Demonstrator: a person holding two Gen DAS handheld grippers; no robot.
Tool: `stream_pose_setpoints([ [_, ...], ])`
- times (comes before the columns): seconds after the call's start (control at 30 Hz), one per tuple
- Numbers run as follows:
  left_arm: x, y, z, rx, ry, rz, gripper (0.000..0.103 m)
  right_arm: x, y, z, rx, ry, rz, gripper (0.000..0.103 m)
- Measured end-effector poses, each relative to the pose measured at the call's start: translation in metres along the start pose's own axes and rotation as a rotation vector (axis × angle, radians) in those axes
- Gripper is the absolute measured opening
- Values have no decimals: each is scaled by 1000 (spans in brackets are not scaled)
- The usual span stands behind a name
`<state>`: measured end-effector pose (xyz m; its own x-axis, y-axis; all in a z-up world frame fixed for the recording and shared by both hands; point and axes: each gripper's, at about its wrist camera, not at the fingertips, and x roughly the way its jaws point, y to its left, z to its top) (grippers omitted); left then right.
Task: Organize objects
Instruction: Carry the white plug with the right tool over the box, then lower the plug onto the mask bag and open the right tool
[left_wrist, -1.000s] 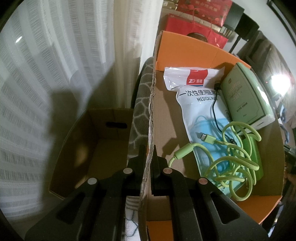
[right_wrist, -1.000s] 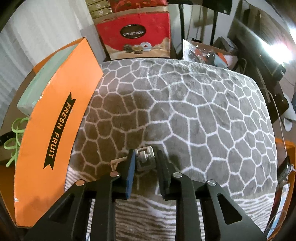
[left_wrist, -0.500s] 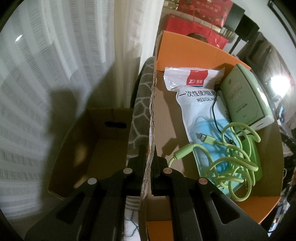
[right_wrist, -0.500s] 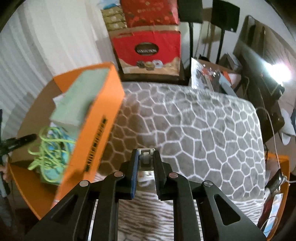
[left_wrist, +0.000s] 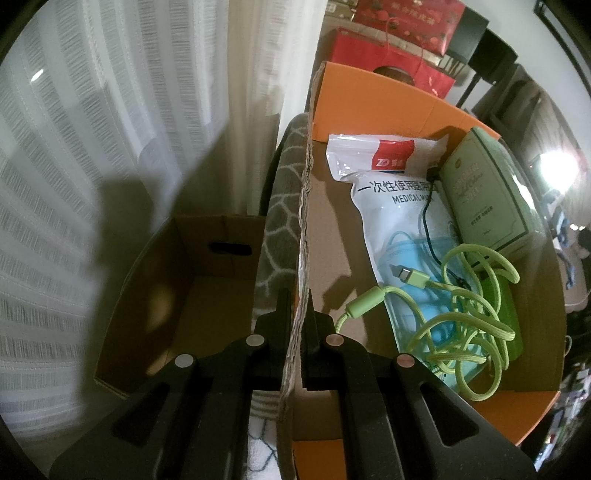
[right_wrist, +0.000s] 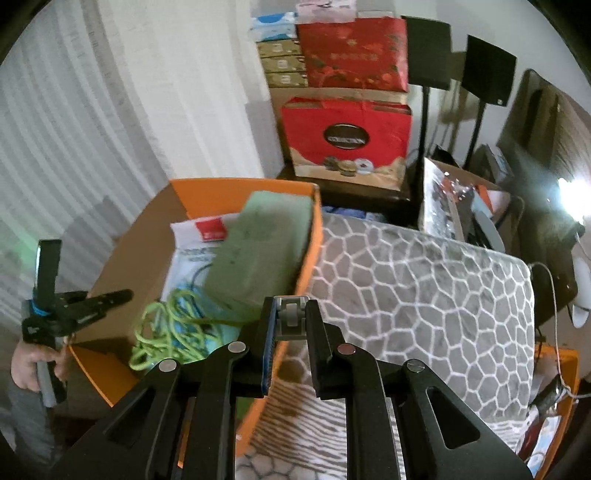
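My left gripper (left_wrist: 295, 295) is shut on the cardboard side wall (left_wrist: 303, 221) of the orange box. Inside the box lie a white mask pack (left_wrist: 388, 192), a pale green carton (left_wrist: 480, 192), a coiled green cable (left_wrist: 472, 314) and a green power bank (left_wrist: 513, 325). My right gripper (right_wrist: 291, 306) is shut on a small grey adapter (right_wrist: 291, 321), held in the air over the orange box's near wall (right_wrist: 312, 236). The right wrist view also shows the green carton (right_wrist: 266, 251), the cable (right_wrist: 166, 332) and the left gripper (right_wrist: 123, 295) held by a hand (right_wrist: 26, 369).
A grey blanket with a white web pattern (right_wrist: 424, 295) covers the bed to the right of the box. A brown cardboard box (left_wrist: 177, 295) stands open on the floor by the white curtain (left_wrist: 110, 147). Red gift bags (right_wrist: 347, 140) and stacked cartons stand behind.
My right gripper rose off the blanket with the grey adapter and swung left toward the orange box, whose inside now shows. The left gripper kept its grip and place.
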<state>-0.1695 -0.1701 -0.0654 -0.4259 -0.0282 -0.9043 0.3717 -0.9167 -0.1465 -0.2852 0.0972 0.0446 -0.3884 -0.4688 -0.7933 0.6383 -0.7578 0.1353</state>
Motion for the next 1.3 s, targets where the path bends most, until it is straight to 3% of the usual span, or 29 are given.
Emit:
stream_pose_setpoints([
  [0.87,3,2,-1,-10,0,-15,3,87,109,46,-103,100,72,15],
  [1.3,3,7,-2,-12,-1,-27,3,143,125,44,-118,215,59,15],
])
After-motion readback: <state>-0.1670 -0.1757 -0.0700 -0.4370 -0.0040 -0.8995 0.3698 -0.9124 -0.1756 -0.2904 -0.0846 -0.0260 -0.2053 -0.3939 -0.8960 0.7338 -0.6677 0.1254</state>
